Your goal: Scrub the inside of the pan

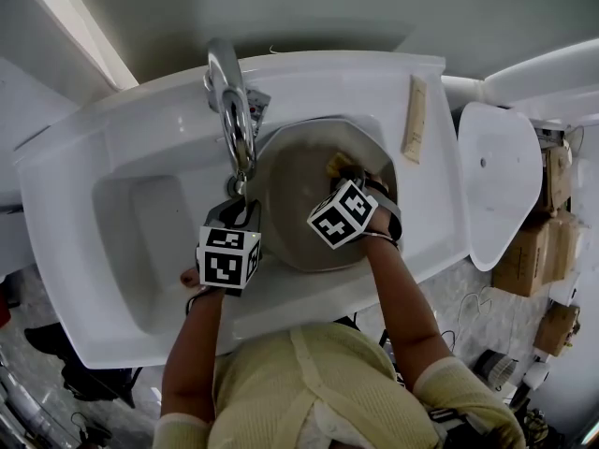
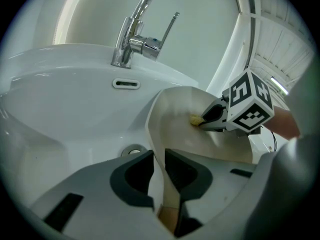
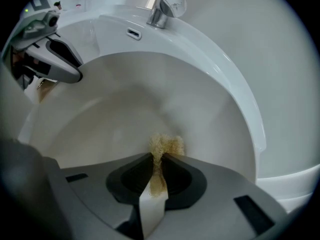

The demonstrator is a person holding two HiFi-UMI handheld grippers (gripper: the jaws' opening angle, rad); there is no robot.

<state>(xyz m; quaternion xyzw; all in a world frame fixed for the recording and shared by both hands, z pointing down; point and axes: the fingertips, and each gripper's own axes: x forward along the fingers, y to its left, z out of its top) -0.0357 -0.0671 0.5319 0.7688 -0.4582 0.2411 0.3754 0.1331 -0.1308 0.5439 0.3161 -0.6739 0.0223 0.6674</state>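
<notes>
**Scrubbing a pan at a white sink (image 1: 140,157).** The pan (image 1: 299,204) lay in the basin, apparently tilted, just right of the faucet (image 1: 234,110). The left gripper (image 2: 159,168) was clenched on the pan's near rim, one jaw inside the wall and one outside. The right gripper (image 3: 159,158) was pinched on a yellow scrubber (image 3: 165,145), whose tuft touched the pan's inner wall.

Judged risks:
- **Weak hold on the pan.** The left grip took only a thin edge of rim. Hard strokes from the right side could twist the pan in the jaws or slide it against the smooth basin.
- **Little scrubber exposed.** Only a small tuft showed past the right jaws. Heavy pressure could bring the jaw tips onto the pan's surface or drag the scrubber out of the pinch.
- **Faucet close by.** The faucet stood near the left gripper, so a lifted pan might strike it.
</notes>
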